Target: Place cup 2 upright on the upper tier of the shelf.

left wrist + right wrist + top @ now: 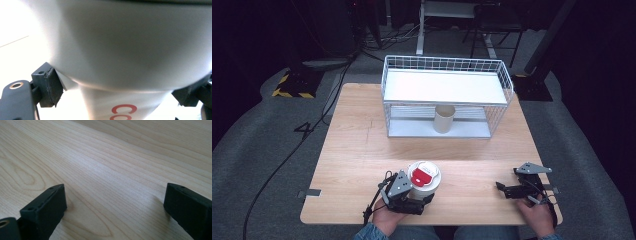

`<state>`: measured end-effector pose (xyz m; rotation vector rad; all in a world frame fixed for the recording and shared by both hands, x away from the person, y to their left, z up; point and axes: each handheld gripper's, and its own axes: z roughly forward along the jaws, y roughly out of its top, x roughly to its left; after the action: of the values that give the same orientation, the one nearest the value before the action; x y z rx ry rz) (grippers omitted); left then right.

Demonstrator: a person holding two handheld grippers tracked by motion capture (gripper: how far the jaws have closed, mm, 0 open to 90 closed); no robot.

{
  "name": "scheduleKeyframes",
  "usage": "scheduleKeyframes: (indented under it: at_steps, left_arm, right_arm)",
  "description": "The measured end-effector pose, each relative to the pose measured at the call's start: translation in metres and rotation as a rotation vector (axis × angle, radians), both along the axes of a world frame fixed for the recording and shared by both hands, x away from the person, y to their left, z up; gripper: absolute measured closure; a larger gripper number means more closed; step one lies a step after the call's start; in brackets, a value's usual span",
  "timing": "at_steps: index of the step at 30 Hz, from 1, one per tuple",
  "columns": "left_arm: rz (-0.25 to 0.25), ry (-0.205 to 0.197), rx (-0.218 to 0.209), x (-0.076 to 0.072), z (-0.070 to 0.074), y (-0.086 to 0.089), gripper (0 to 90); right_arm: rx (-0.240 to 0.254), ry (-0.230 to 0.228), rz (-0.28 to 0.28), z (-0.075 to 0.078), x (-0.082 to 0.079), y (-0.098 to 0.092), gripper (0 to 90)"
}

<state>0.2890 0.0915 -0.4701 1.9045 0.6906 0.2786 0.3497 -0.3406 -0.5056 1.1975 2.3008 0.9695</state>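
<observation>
1. Surroundings: a white wire basket shelf (447,82) stands at the far half of my wooden table (357,150). A plain beige cup (444,119) stands upright in its lower tier, under the white upper shelf panel. A black cable (287,155) runs over the grey floor to my left.
2. Open table lies between the shelf and my grippers; nothing stands on it there.
3. My left gripper (409,192) is at the near edge, left of centre. Its jaws sit on either side of a white paper cup (424,180) and press its wall. The grip is closed on it.
4. In the left gripper view the paper cup (130,50) shows very close and blurred, with red lettering low on its wall. The lid rim bulges above the jaws.
5. Cup orientation: upright, long axis vertical. The white lid with its red tab faces up.
6. My right gripper (504,189) rests near the right near edge, well apart from the cup. Its jaws point left.
7. In the right gripper view my right gripper (115,207) has its jaws spread wide with bare wood grain between them. It holds nothing.
</observation>
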Motion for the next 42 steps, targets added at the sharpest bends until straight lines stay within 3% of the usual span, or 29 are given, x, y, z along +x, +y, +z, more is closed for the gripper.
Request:
scheduleKeyframes:
  at_steps: [33,42]
  left_arm:
    - [0.048,-0.083,-0.061,0.008,0.072,0.024,14.0]
    - [0.04,-0.103,-0.088,0.021,0.095,0.03,14.0]
  right_arm:
    - [0.001,0.002,-0.004,0.0,0.001,0.001,4.6]
    - [0.002,0.001,-0.005,0.0,0.001,0.001,4.7]
